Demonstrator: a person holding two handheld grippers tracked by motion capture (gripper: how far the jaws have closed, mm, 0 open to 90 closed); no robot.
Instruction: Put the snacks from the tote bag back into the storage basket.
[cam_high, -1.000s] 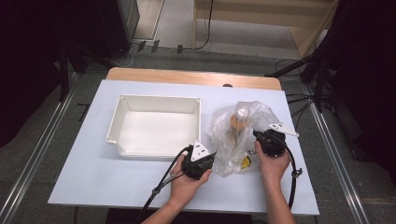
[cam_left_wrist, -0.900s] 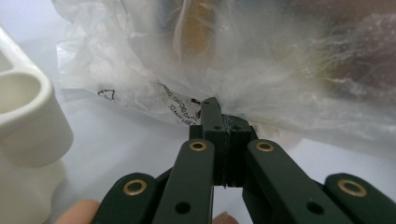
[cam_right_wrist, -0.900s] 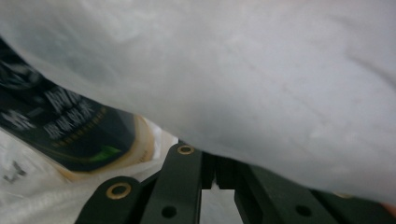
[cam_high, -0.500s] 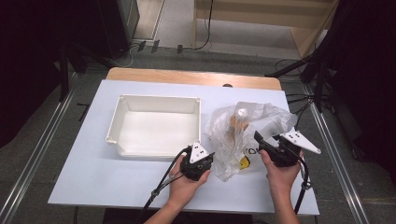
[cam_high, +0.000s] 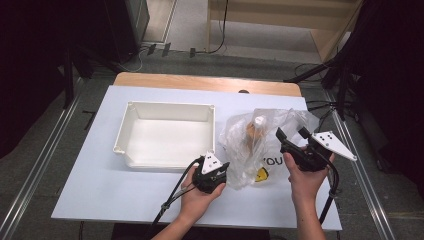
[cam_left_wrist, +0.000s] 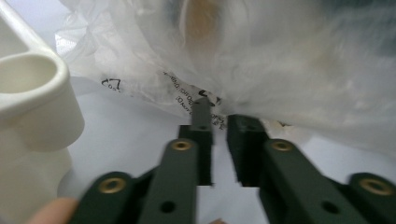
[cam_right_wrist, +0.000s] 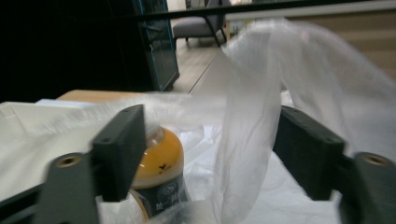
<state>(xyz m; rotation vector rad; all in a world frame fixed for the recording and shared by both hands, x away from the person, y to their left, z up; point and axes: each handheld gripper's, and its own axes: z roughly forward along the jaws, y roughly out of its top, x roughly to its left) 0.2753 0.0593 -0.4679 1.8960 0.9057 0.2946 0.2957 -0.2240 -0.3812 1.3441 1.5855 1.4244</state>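
Observation:
A clear plastic bag (cam_high: 250, 145) lies crumpled on the white table, right of a white tray (cam_high: 170, 105). Inside it stands a bottle (cam_high: 252, 131) with orange contents and a white cap. My left gripper (cam_high: 224, 172) sits at the bag's lower left edge. In the left gripper view its jaws (cam_left_wrist: 219, 119) are nearly together, pinching the printed hem of the bag (cam_left_wrist: 280, 70). My right gripper (cam_high: 291, 134) is held open at the bag's right side. A fold of the film (cam_right_wrist: 252, 93) hangs between its wide jaws (cam_right_wrist: 210, 140), and the bottle (cam_right_wrist: 161, 163) stands behind its left jaw.
The tray's rounded corner (cam_left_wrist: 32, 93) is close to the left of my left gripper. Bare table (cam_high: 100, 190) spreads in front of the tray and to its left. A wooden strip (cam_high: 200, 82) runs along the far edge, with dark stands and cables beyond it.
My right gripper has pulled a little to the right off the bag, tilted up and opened its jaws. The left gripper has stayed at the bag's edge.

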